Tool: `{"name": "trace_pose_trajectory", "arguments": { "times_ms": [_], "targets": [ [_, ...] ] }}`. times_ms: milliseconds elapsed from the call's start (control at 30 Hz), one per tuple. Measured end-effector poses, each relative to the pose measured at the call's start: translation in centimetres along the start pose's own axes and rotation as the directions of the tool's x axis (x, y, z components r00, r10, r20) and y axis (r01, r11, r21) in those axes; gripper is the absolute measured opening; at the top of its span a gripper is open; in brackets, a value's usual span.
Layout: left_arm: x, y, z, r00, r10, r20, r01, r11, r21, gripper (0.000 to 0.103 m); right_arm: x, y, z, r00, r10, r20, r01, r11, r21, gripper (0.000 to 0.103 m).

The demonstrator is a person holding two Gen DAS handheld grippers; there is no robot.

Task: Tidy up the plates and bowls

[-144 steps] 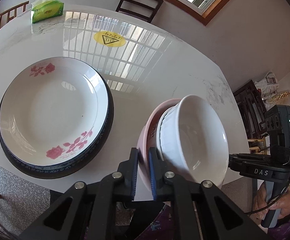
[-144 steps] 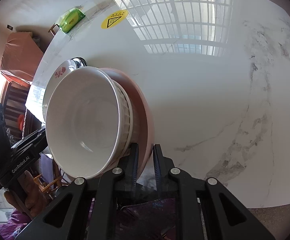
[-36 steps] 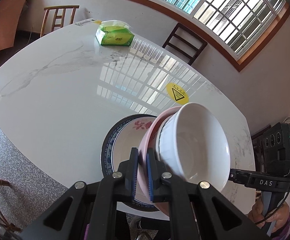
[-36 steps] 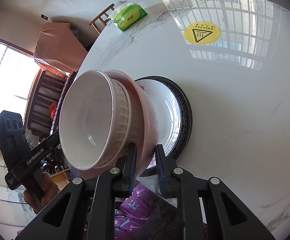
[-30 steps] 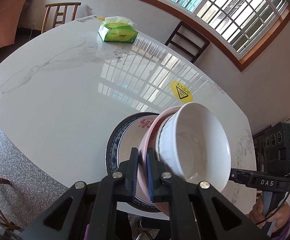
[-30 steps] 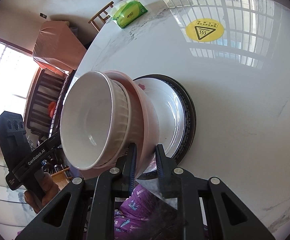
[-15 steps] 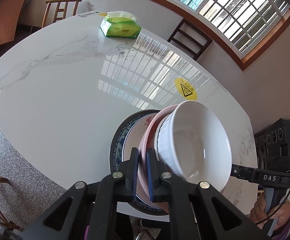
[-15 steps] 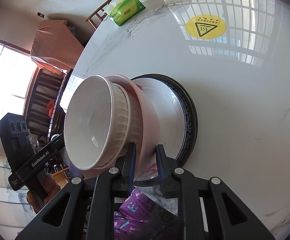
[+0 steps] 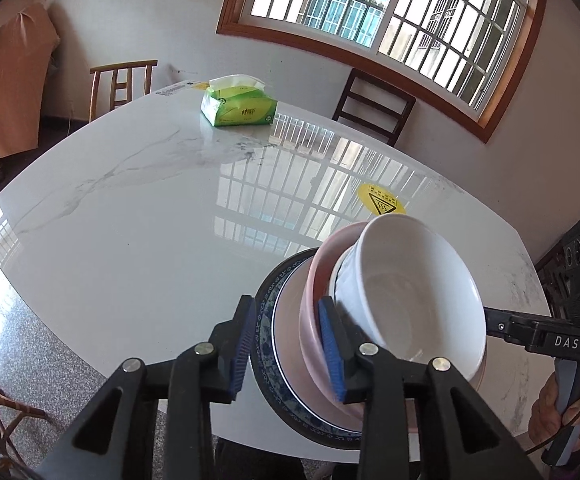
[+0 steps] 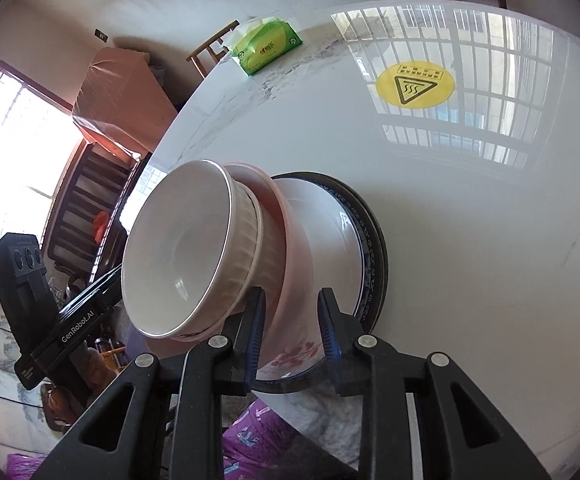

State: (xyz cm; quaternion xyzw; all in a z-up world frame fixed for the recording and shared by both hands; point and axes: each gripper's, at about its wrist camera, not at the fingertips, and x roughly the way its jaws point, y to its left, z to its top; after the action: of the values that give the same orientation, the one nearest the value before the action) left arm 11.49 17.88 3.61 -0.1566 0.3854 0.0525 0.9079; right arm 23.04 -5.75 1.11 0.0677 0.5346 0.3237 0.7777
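Only from the right wrist: rose print (image 10: 295, 356) on plate (image 10: 321, 216).

left gripper (image 9: 288, 346) jaws opening; right gripper (image 10: 291, 336) likewise

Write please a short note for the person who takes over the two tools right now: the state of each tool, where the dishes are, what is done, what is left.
Left tool: opening, pink bowl's rim between its pads, no longer clamped.
Right tool: opening too, straddling the same rim on the other side.
Dishes: white bowl nested in pink bowl, sitting on the flowered plate, which lies on the dark blue-patterned plate near the table edge.
Done: one stack.
Left: draw both tools away without tipping it.
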Motion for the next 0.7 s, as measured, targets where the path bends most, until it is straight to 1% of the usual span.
{"name": "trace_pose_trajectory", "arguments": {
  "times_ms": [33,67,100,167,200,233,267,300,333,367,400,433,467,500,533,600,633,700],
  "targets": [
    [0.0,0.1,-0.2,1.0,0.008,0.023,-0.009,1.0,0.015,0.041,-0.2,0.1,-0.2,0.999,-0.024,0.033,0.025,1.0,-0.019,0.037],
    [-0.1,0.2,-0.3,0.999,0.012,0.042,-0.013,1.0,0.024,0.045,-0.3,0.0,-0.5,0.997,-0.033,0.065,0.035,0.999,-0.025,0.043],
    [-0.2,0.3,-0.6,0.998,0.009,0.06,-0.011,1.0,0.025,0.046,-0.5,-0.1,-0.8,0.995,-0.032,0.099,0.035,0.999,-0.023,0.046],
    [-0.5,0.5,-1.1,0.995,0.011,0.1,-0.014,0.999,0.032,0.047,-1.2,0.0,-1.4,0.982,-0.03,0.186,0.036,0.999,-0.028,0.05],
    [-0.7,0.5,-1.4,0.992,0.018,0.123,-0.023,0.999,0.038,0.047,-1.6,0.3,-1.8,0.971,-0.039,0.234,0.049,0.998,-0.036,0.051],
    [-0.9,0.4,-1.8,0.989,0.031,0.146,-0.038,0.998,0.047,0.048,-2.2,0.7,-2.2,0.954,-0.059,0.293,0.075,0.996,-0.044,0.052],
    [-1.1,0.3,-2.1,0.985,0.048,0.165,-0.057,0.997,0.056,0.049,-2.8,1.3,-2.9,0.928,-0.089,0.362,0.116,0.992,-0.053,0.056],
    [-1.4,0.1,-2.4,0.981,0.064,0.182,-0.077,0.995,0.063,0.049,-3.3,2.0,-3.6,0.896,-0.118,0.428,0.159,0.985,-0.06,0.064],
    [-1.7,0.0,-2.8,0.977,0.077,0.198,-0.093,0.993,0.072,0.049,-3.8,2.7,-4.4,0.862,-0.137,0.489,0.194,0.979,-0.067,0.069],
    [-2.0,-0.1,-3.1,0.973,0.085,0.213,-0.104,0.992,0.079,0.049,-4.1,3.4,-5.4,0.827,-0.145,0.543,0.218,0.973,-0.074,0.077],
    [-2.4,-0.2,-3.4,0.97,0.09,0.227,-0.11,0.991,0.078,0.049,-4.4,4.0,-6.3,0.792,-0.148,0.592,0.239,0.968,-0.079,0.083],
    [-2.7,-0.1,-3.8,0.966,0.091,0.24,-0.111,0.991,0.075,0.049,-4.5,4.6,-7.1,0.762,-0.153,0.629,0.263,0.961,-0.084,0.085],
    [-3.0,-0.1,-4.2,0.963,0.091,0.254,-0.112,0.991,0.072,0.05,-4.4,5.2,-7.9,0.74,-0.157,0.654,0.287,0.953,-0.095,0.088],
    [-3.4,0.0,-4.5,0.959,0.091,0.267,-0.113,0.991,0.068,0.052,-4.2,5.7,-8.4,0.724,-0.165,0.669,0.307,0.947,-0.098,0.089],
    [-3.7,0.0,-4.9,0.955,0.092,0.282,-0.114,0.991,0.064,0.052,-4.0,6.0,-8.9,0.716,-0.172,0.677,0.315,0.944,-0.094,0.091],
    [-4.2,-0.1,-5.7,0.944,0.111,0.31,-0.137,0.989,0.062,0.052,-3.5,6.4,-9.7,0.708,-0.171,0.686,0.311,0.947,-0.085,0.094],
    [-4.3,-0.2,-6.0,0.942,0.12,0.315,-0.149,0.986,0.069,0.052,-3.5,6.4,-10.3,0.704,-0.167,0.69,0.301,0.95,-0.077,0.094],
    [-4.3,-0.4,-6.7,0.939,0.125,0.32,-0.161,0.983,0.086,0.052,-3.5,6.5,-11.6,0.689,-0.166,0.705,0.294,0.954,-0.064,0.096]
  ]
}}
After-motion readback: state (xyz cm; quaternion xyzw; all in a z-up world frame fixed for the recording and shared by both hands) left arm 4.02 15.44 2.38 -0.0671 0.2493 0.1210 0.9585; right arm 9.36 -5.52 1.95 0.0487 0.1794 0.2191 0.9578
